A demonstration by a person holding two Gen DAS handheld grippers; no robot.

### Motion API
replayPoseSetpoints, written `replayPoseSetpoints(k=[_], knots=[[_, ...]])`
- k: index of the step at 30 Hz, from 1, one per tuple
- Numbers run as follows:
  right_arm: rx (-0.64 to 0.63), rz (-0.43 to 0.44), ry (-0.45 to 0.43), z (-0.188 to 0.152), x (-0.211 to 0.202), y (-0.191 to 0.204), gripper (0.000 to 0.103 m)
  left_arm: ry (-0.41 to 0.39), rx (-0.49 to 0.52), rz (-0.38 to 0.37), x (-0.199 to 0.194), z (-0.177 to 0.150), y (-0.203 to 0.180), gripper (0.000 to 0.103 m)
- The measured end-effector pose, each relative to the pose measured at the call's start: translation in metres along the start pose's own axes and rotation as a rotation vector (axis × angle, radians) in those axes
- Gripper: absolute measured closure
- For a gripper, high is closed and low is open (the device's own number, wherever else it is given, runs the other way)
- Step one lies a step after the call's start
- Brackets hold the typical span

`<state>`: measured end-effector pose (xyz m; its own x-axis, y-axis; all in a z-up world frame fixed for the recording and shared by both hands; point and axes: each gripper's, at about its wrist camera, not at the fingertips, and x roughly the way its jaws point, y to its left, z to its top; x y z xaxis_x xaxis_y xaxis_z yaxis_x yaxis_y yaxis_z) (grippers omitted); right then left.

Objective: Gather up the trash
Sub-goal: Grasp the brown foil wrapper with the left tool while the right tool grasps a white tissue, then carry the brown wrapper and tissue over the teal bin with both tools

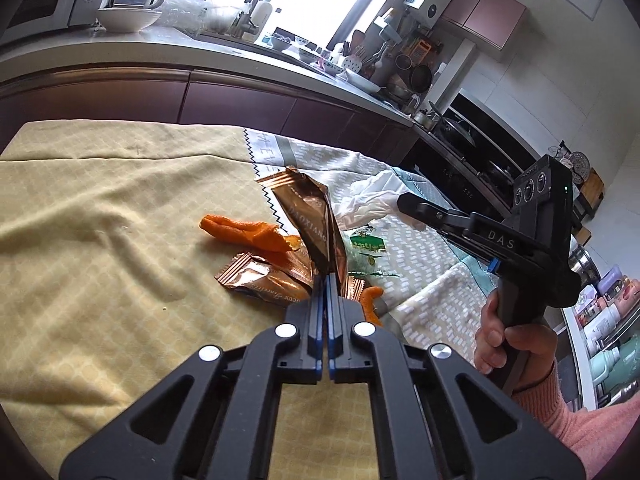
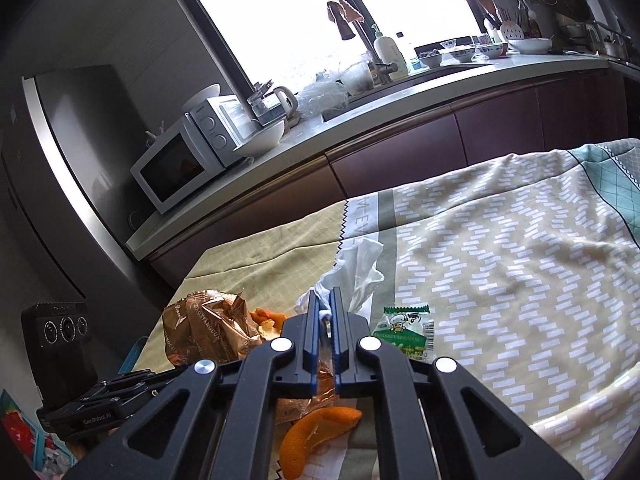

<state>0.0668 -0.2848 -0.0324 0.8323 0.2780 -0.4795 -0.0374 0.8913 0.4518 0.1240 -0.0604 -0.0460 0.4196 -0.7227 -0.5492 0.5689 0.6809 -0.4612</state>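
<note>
In the left wrist view my left gripper (image 1: 325, 280) is shut on a copper foil wrapper (image 1: 316, 216), which stands up off the cloth. Below it lie a second copper wrapper (image 1: 260, 280), orange peel (image 1: 240, 230) and a green snack packet (image 1: 366, 246). To the right, my right gripper (image 1: 402, 202) holds a white tissue (image 1: 368, 190). The right wrist view shows the right gripper (image 2: 325, 300) shut on that tissue (image 2: 356, 272), with a crumpled copper wrapper (image 2: 212, 320), orange peel (image 2: 316, 432) and the green packet (image 2: 404, 328) close around it.
The table is covered by a yellow and patterned cloth (image 2: 500, 260). Behind it runs a kitchen counter (image 2: 400, 92) with a microwave (image 2: 172, 168), bowls and a sink. A fridge (image 2: 60, 160) stands to the left. A hand (image 1: 504, 336) in a pink sleeve grips the right gripper's handle.
</note>
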Motion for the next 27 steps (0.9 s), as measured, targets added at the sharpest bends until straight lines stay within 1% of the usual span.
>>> replayPoseSetpoints(k=[6,11,16,21,27], knots=[[-0.031,0.044,-0.034,0.004,-0.016,0.019,0.099,-0.033,-0.016,0.015,-0.025,-0.003,0.008,0.102],[-0.056,0.087,-0.034,0.002,-0.02,0.037,0.099,-0.055,-0.031,0.043,-0.044,-0.008,0.017,0.101],[-0.076,0.133,-0.018,-0.003,-0.015,0.053,0.099,-0.066,-0.047,0.087,-0.06,-0.013,0.026,0.102],[-0.087,0.181,0.014,-0.011,-0.005,0.069,0.099,-0.088,-0.061,0.148,-0.076,-0.02,0.035,0.102],[-0.104,0.241,0.049,-0.019,0.006,0.089,0.099,-0.12,-0.087,0.181,-0.102,-0.026,0.047,0.102]])
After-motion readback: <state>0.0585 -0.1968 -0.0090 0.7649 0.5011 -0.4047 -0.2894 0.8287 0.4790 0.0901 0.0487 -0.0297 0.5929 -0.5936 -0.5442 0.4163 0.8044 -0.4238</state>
